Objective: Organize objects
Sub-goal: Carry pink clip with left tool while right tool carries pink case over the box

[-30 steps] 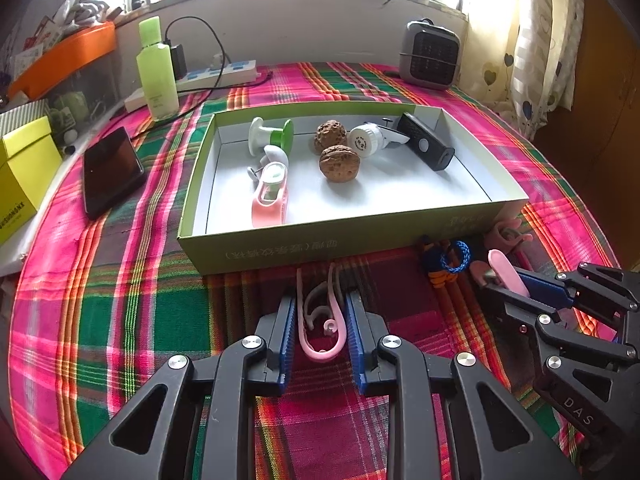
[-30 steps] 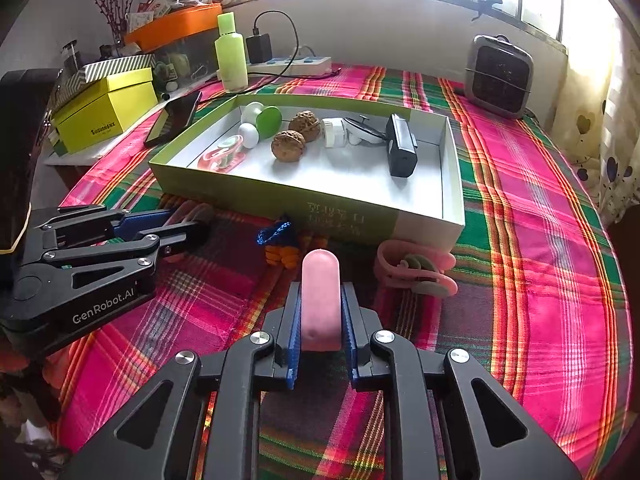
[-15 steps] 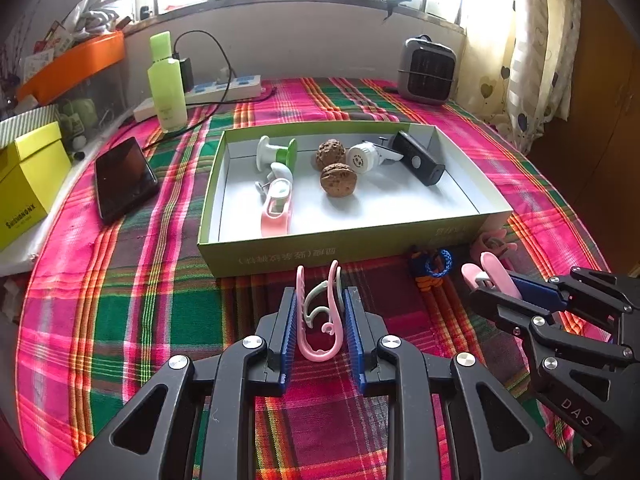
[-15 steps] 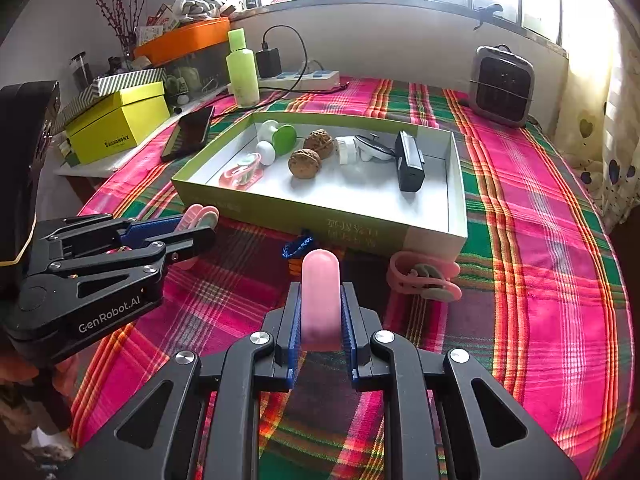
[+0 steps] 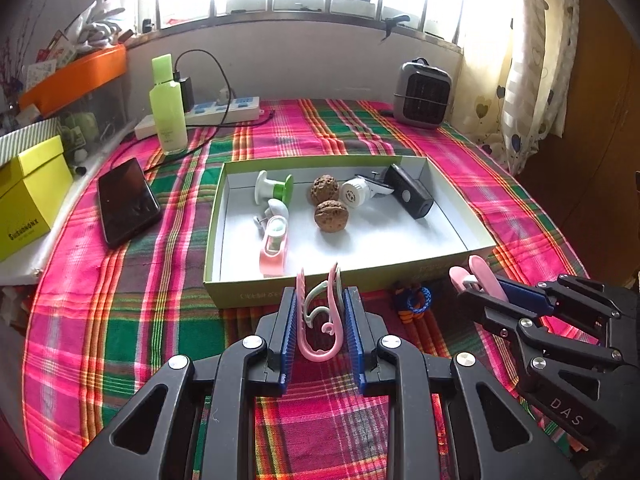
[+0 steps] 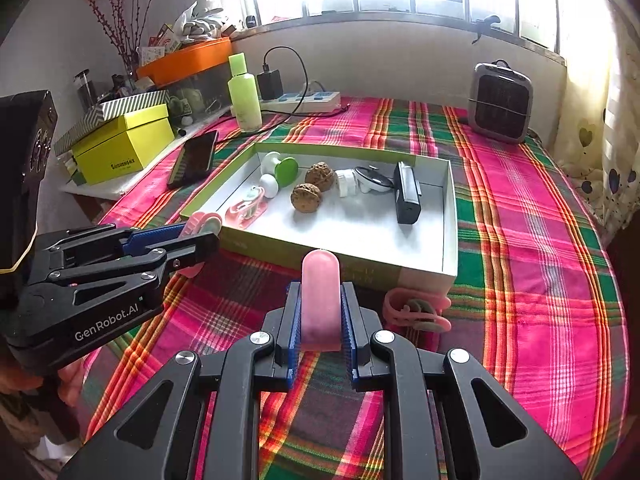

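1. Two grippers, both raised over the plaid tablecloth (image 5: 120,320), just short of the green tray (image 5: 224,240).
2. Left gripper (image 5: 320,316): narrow, clamped on a pink clip (image 5: 334,320), held upright.
3. Right gripper (image 6: 320,312): narrow, pinching a pink rounded piece (image 6: 321,292).
4. Lying inside the tray: two walnuts (image 5: 330,216), a black device (image 5: 408,196), a green-and-white spool (image 5: 276,190).
5. Resting on cloth against the tray's near wall: another pink clip (image 6: 416,312), a blue-orange knot (image 5: 412,304).

tablecloth (image 5: 120,320): woven plaid cloth | box (image 5: 456,216): matt cardboard | walnuts (image 5: 330,216): rough (wrinkled)
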`<state>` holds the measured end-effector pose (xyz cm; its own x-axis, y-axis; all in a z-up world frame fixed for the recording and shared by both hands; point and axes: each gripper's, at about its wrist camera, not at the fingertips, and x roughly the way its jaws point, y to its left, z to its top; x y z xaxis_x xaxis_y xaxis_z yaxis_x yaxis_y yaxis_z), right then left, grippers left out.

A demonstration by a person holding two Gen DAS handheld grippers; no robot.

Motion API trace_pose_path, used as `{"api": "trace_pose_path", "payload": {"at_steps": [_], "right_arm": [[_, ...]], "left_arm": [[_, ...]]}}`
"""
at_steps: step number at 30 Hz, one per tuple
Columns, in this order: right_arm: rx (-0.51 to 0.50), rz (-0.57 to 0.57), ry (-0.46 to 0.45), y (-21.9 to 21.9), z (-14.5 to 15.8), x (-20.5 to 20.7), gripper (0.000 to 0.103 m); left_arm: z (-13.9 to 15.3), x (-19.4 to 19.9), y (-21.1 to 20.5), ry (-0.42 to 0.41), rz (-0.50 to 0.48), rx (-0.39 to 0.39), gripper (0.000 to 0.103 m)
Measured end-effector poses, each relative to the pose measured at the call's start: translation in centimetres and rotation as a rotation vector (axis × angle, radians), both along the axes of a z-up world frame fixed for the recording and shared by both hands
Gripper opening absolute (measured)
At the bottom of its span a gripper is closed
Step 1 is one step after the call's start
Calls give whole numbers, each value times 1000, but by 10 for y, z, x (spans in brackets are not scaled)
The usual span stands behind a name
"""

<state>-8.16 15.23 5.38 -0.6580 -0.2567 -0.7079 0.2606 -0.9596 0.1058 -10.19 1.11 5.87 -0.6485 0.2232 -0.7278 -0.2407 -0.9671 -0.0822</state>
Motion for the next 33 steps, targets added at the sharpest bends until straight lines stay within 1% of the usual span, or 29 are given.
{"api": "trace_pose_path", "payload": {"at_steps": [8, 14, 25, 33], "right_arm": [[-25, -7, 1, 4, 8, -17, 19], [-24, -9, 1, 5, 10, -32, 19], [-33, -23, -30, 7, 4, -67, 19], [-29, -31, -52, 9, -4, -82, 19]], "left_arm": [[3, -16, 5, -9, 1, 14, 21], [2, -29, 6, -12, 9, 16, 21], [-6, -56, 10, -30, 19, 0, 21], [-15, -72, 9, -47, 32, -4, 21]]}}
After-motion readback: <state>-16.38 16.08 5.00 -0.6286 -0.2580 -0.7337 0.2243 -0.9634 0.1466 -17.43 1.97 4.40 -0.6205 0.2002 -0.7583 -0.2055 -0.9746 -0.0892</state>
